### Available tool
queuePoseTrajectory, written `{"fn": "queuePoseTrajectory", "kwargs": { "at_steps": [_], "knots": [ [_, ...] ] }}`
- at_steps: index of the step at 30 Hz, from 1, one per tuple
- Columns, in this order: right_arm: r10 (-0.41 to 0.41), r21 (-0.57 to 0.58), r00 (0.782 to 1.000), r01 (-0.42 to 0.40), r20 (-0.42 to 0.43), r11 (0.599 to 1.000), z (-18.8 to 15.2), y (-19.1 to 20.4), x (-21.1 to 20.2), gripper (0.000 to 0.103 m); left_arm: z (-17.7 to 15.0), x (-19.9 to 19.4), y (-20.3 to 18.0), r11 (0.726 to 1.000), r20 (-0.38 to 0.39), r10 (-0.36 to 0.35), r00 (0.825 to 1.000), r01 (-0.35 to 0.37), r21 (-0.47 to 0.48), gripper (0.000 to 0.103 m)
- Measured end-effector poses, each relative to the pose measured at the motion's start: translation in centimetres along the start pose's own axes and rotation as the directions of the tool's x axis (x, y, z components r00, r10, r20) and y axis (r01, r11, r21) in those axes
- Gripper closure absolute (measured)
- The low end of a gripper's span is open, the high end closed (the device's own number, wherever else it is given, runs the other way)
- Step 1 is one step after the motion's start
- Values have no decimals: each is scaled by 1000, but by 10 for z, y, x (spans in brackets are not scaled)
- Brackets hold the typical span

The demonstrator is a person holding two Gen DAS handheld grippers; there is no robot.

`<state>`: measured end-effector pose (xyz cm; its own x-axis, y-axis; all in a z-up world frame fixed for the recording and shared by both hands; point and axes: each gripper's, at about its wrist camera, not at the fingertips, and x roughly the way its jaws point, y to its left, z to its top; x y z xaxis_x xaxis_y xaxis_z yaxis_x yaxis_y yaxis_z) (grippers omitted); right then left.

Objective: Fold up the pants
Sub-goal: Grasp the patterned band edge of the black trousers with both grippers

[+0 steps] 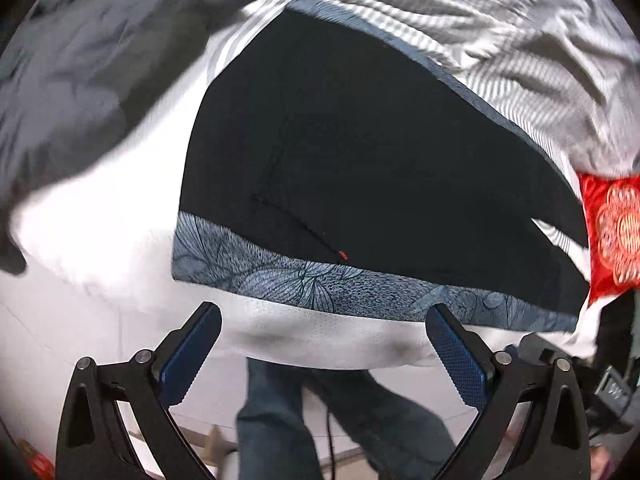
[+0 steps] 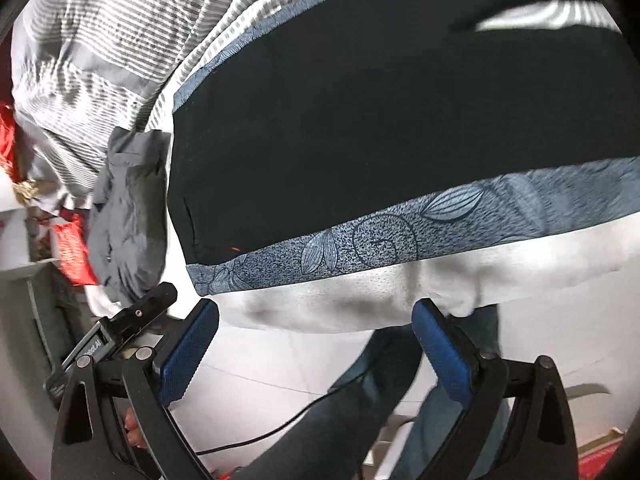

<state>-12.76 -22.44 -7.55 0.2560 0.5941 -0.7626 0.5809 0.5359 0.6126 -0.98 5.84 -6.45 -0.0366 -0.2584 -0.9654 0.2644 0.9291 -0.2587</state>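
Observation:
Dark navy pants (image 1: 360, 152) lie flat on a bed, edged by a blue floral-print band (image 1: 280, 276). They also show in the right wrist view (image 2: 380, 120) with the same band (image 2: 380, 236). My left gripper (image 1: 324, 320) is open and empty, fingers spread just short of the near edge of the pants. My right gripper (image 2: 316, 316) is open and empty too, just short of the band. The other gripper's body (image 2: 132, 320) shows at the left of the right wrist view.
A white sheet (image 1: 100, 220) covers the bed edge. A grey striped duvet (image 1: 480, 20) is bunched behind the pants. A grey garment (image 2: 128, 208) lies beside them. A red patterned cloth (image 1: 612, 232) sits at one end. The person's jeans-clad legs (image 1: 320, 420) stand below.

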Motion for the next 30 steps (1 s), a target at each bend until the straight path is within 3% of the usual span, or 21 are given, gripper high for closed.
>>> {"fn": "queuePoseTrajectory", "kwargs": {
  "at_steps": [6, 13, 19, 23, 27, 30],
  "knots": [
    [113, 49, 993, -111, -32, 993, 4, -32, 33, 10, -11, 27, 16, 993, 28, -61, 998, 63, -102, 0],
    [208, 58, 977, -206, -48, 977, 4, -55, 65, 23, -19, 47, 37, 976, 62, -106, 992, 116, -186, 0],
    [250, 93, 968, -250, 18, 964, 10, -69, 66, 23, -23, 58, 45, 976, 68, -107, 992, 118, -183, 0],
    [301, 107, 951, -307, 74, 946, 23, -71, 61, 23, -20, 64, 51, 970, 72, -116, 991, 129, -208, 0],
    [332, 124, 940, -339, 71, 933, 35, -67, 64, 26, -20, 68, 57, 959, 75, -132, 988, 146, -242, 0],
    [369, 168, 928, -372, 54, 913, 40, -68, 66, 58, -20, 68, 58, 959, 75, -128, 989, 143, -246, 0]
  ]
}}
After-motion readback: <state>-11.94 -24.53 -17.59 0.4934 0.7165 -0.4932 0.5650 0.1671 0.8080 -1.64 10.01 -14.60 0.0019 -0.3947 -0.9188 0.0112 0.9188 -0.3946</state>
